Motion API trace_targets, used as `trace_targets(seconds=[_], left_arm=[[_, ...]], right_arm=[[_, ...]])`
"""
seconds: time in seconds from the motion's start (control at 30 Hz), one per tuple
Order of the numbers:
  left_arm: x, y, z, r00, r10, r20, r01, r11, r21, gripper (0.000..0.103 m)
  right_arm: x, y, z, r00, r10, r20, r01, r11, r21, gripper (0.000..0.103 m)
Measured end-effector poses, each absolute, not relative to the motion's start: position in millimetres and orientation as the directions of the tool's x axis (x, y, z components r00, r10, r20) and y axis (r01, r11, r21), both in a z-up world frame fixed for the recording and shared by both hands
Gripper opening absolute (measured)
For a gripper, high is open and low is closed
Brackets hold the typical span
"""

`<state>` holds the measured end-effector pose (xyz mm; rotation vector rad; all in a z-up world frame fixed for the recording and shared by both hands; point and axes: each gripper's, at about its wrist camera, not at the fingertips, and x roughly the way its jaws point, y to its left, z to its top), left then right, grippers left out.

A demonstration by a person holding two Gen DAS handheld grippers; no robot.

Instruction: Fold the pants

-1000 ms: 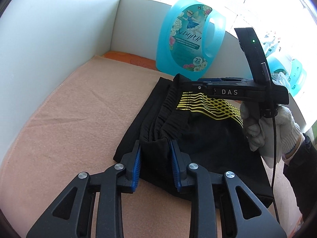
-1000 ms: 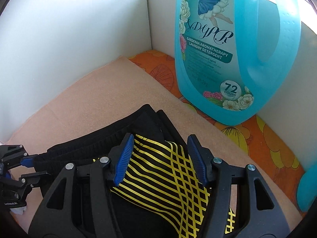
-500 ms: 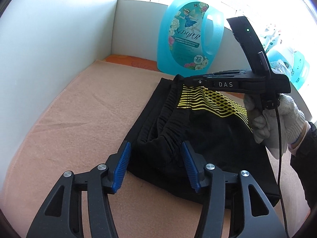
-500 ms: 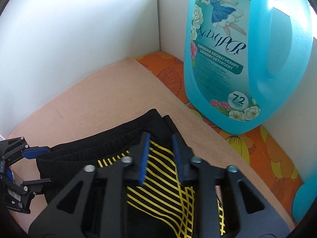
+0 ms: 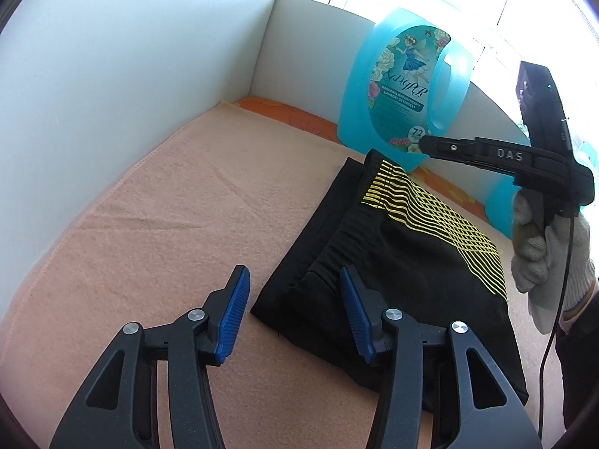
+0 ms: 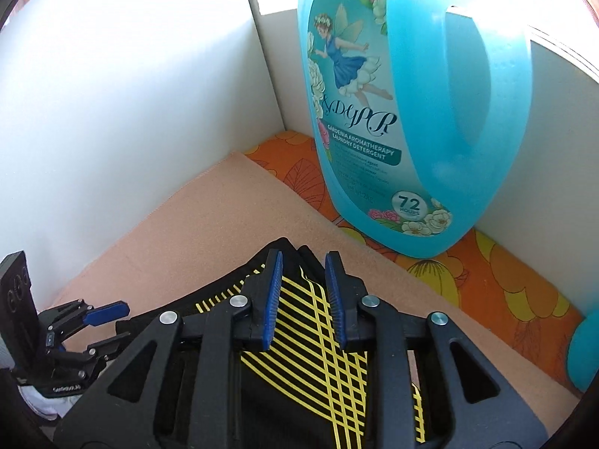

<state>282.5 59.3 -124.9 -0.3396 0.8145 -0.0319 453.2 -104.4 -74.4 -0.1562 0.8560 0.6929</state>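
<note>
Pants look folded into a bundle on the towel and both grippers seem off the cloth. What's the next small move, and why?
Probably draw both grippers back. The pants lie as a compact folded stack on the peach towel. The left gripper is closing slightly, with only the bundle's near corner between its pads, unpinched; the right gripper is opening above the yellow stripes, holding nothing.

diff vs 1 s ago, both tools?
Left tool let go of the pants waistband and backed off, jaws now closing slightly on nothing. Right tool narrowed, lifted clear of the fabric, jaws now reopening, empty. Folded pants, detergent jug and towel stayed put.
</note>
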Motion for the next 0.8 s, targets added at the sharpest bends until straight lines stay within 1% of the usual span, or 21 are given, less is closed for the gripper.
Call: trace_targets(seconds=[0.1,0.23,0.3,0.43,0.53,0.67,0.8], left_arm=[[282,60,-125,0.688,-0.163,-0.708,-0.099,0.944,-0.314,0.049],[282,56,-120,0.694,-0.13,-0.708,-0.072,0.966,-0.248,0.049],[283,59,-119,0.69,-0.147,-0.709,-0.062,0.964,-0.259,0.049],[284,72,-113,0.68,-0.164,-0.715,-0.068,0.956,-0.284,0.05],[275,70,-97,0.698,-0.161,-0.697,-0.034,0.966,-0.257,0.05],[257,59,-77,0.716,-0.191,-0.672,0.032,0.97,-0.241,0.05],[241,42,-68,0.71,-0.225,-0.668,0.092,0.969,-0.228,0.05]], right_arm=[[437,-132,-64,0.476,0.479,-0.738,-0.602,0.788,0.124,0.025],[408,-176,-54,0.524,0.418,-0.742,-0.539,0.838,0.091,0.025],[393,-197,-52,0.526,0.413,-0.744,-0.503,0.856,0.119,0.025],[349,-235,-40,0.564,0.362,-0.742,-0.425,0.898,0.115,0.025],[311,-258,-30,0.585,0.347,-0.733,-0.374,0.917,0.136,0.026],[255,-273,-21,0.62,0.303,-0.724,-0.328,0.938,0.112,0.027],[207,-277,-19,0.632,0.322,-0.705,-0.314,0.938,0.147,0.027]])
